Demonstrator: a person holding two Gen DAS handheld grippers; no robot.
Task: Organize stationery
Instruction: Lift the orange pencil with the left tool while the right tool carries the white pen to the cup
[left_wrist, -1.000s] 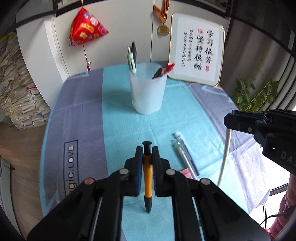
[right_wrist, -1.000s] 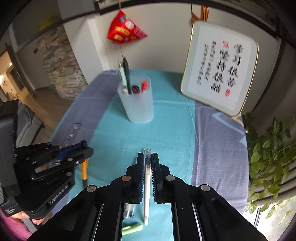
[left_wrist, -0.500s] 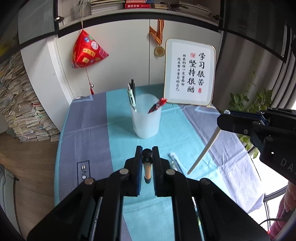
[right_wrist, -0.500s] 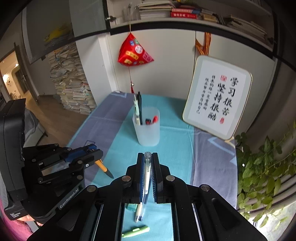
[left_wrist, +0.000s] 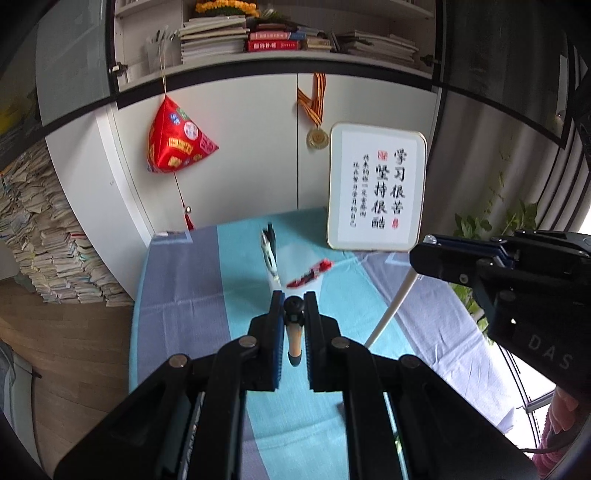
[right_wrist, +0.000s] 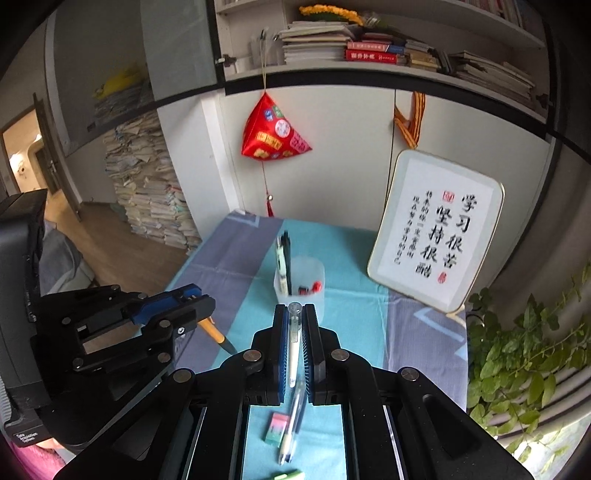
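Observation:
My left gripper (left_wrist: 293, 303) is shut on an orange pen (left_wrist: 294, 334) with a black cap, held high above the table. Right of it hangs my right gripper (left_wrist: 423, 254), shut on a white pen (left_wrist: 391, 310) that slants down. In the right wrist view the right gripper (right_wrist: 294, 314) clamps that white pen (right_wrist: 293, 343), and the left gripper (right_wrist: 192, 304) carries the orange pen (right_wrist: 218, 334). A translucent pen cup (right_wrist: 306, 275) stands ahead on the cloth with several pens in it. The left fingers hide most of the cup in the left wrist view.
A pink-green eraser (right_wrist: 277, 426), a blue pen (right_wrist: 291, 430) and a green item (right_wrist: 286, 475) lie on the teal and purple tablecloth (right_wrist: 351, 332). A framed calligraphy board (right_wrist: 437, 236) leans at the back right. A plant (right_wrist: 517, 362) stands right of the table, paper stacks (right_wrist: 147, 206) left.
Both grippers have risen with their pens still clamped. The table and cup now look farther away and lower, and the shelf above has come into view.

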